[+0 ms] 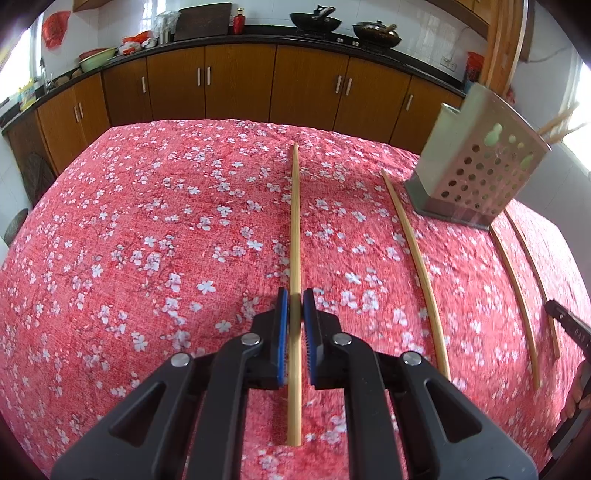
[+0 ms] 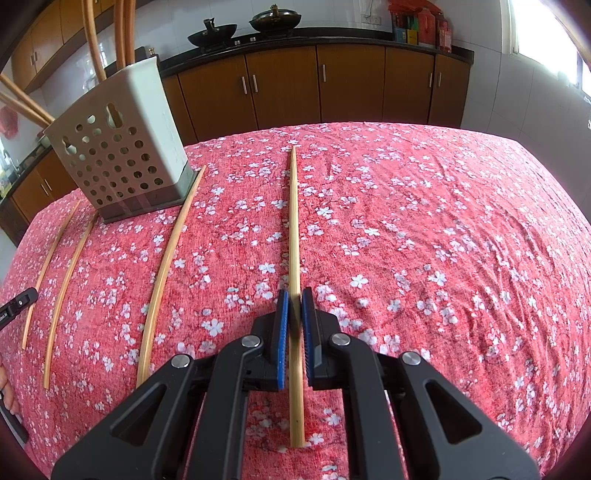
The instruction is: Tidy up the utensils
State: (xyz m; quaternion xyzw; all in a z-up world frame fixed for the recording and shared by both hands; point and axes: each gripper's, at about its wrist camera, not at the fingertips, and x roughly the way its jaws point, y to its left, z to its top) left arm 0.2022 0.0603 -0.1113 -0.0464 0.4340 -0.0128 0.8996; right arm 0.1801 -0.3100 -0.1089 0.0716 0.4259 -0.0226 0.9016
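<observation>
My left gripper [image 1: 295,306] is shut on a bamboo chopstick [image 1: 294,229] that runs straight away from me along the red flowered cloth [image 1: 147,240]. My right gripper [image 2: 294,306] is likewise shut on a chopstick [image 2: 294,229] lying along the cloth. Two loose chopsticks [image 1: 419,269] [image 1: 517,295] lie between the held ones; in the right wrist view they show as a near chopstick [image 2: 166,273] and a farther chopstick [image 2: 64,295]. A perforated grey utensil holder [image 1: 476,170] [image 2: 122,147] stands at their far ends with several chopsticks [image 2: 122,29] upright in it.
A black finger [image 1: 565,321] of the right gripper shows at the left view's right edge, and a finger [image 2: 18,301] of the left gripper at the right view's left edge. Behind the table's far edge run brown cabinets [image 1: 240,81] and a counter with woks [image 1: 316,22].
</observation>
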